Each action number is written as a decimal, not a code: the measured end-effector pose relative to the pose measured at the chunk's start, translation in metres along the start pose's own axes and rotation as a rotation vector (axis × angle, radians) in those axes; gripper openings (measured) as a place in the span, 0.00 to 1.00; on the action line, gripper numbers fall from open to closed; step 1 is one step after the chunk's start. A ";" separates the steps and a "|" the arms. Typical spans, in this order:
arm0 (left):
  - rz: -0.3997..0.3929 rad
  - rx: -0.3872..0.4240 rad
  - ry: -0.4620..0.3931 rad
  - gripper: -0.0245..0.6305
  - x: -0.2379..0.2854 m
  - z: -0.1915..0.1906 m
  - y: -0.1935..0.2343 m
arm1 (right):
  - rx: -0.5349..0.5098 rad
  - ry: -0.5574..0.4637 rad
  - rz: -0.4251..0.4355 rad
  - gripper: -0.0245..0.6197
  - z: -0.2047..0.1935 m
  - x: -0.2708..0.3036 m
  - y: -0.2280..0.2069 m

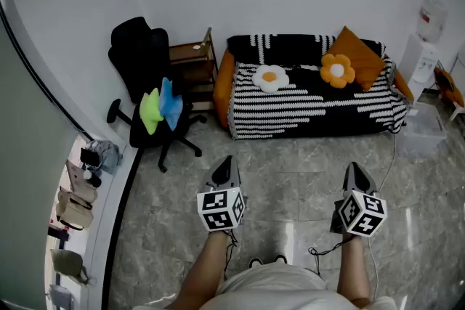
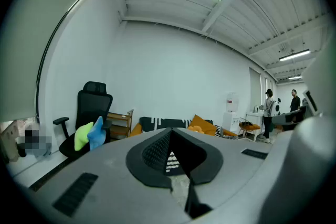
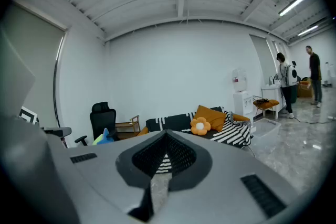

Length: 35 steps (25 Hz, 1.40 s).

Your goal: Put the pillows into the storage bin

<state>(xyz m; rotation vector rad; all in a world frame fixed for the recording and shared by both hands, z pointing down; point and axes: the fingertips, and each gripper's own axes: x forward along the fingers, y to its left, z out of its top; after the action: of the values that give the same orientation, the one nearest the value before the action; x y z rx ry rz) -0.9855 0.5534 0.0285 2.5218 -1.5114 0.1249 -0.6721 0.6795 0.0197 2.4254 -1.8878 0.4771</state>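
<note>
On the striped sofa (image 1: pixel 312 112) lie a white flower pillow (image 1: pixel 269 77), an orange flower pillow (image 1: pixel 337 70) and an orange square pillow (image 1: pixel 360 56). A green pillow (image 1: pixel 151 111) and a blue pillow (image 1: pixel 171 102) rest on the black office chair (image 1: pixel 149 62). The clear storage bin (image 1: pixel 425 128) sits on the floor right of the sofa. My left gripper (image 1: pixel 225 162) and right gripper (image 1: pixel 353 167) hover over the floor in front of the sofa, both shut and holding nothing. The right gripper view shows the orange flower pillow (image 3: pixel 199 125) and the bin (image 3: pixel 268 125).
A wooden shelf (image 1: pixel 195 69) stands between chair and sofa. A water dispenser (image 1: pixel 421 47) is beyond the bin. Two people (image 2: pixel 269 107) stand far off to the right. Bags and clutter (image 1: pixel 76 192) line the left wall. A cable (image 1: pixel 389 156) trails on the marble floor.
</note>
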 end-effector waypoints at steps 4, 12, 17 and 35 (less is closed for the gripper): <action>-0.001 0.001 -0.002 0.05 -0.001 -0.001 -0.002 | 0.003 0.000 -0.003 0.04 -0.002 -0.004 -0.001; 0.004 -0.002 0.010 0.05 -0.003 -0.007 -0.007 | -0.005 0.015 0.005 0.04 -0.008 -0.007 -0.006; 0.002 0.007 0.019 0.05 -0.006 -0.010 -0.010 | -0.011 0.012 0.022 0.04 -0.012 -0.010 -0.001; 0.033 0.031 0.017 0.05 0.006 -0.009 -0.014 | -0.010 -0.025 0.052 0.29 -0.004 0.001 -0.010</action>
<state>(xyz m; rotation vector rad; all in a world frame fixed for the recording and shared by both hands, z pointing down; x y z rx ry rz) -0.9702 0.5561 0.0363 2.5139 -1.5577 0.1754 -0.6630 0.6818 0.0253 2.3927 -1.9619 0.4413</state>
